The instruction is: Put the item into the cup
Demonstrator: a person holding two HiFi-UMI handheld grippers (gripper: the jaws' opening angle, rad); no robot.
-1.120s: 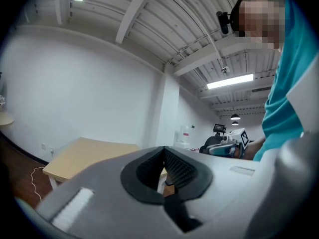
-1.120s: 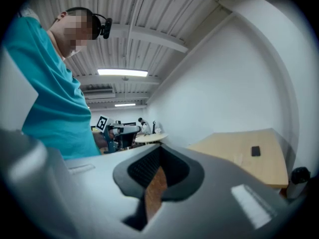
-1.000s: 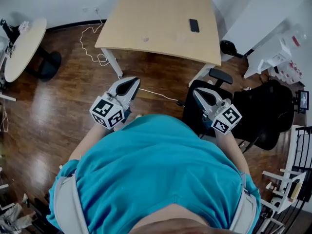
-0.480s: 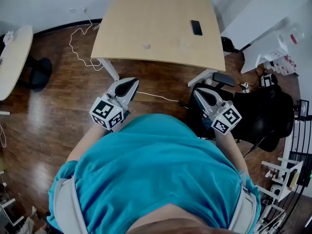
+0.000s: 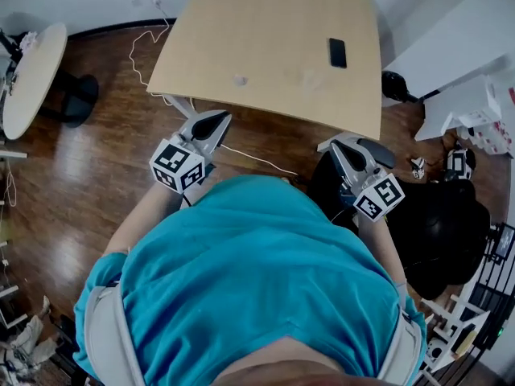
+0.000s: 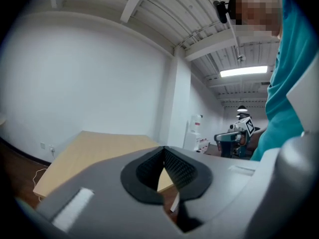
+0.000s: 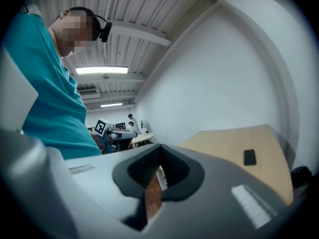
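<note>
Left gripper (image 5: 219, 119): jaws pressed together, nothing held.
Right gripper (image 5: 335, 146): jaws closed, empty.
Item (image 5: 239, 80): small pale speck on table (image 5: 265, 22), 8 o'clock of phone (image 5: 337, 52); details too small to tell.

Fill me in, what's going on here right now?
A person in a teal shirt stands on the wood floor, short of a light wooden table, with a gripper in each hand held up near the chest. The left gripper and right gripper both have their jaws closed with nothing between them. The table holds a dark phone-like slab and a small pale object. I can't make out a cup. Nothing is being handled yet.
</note>
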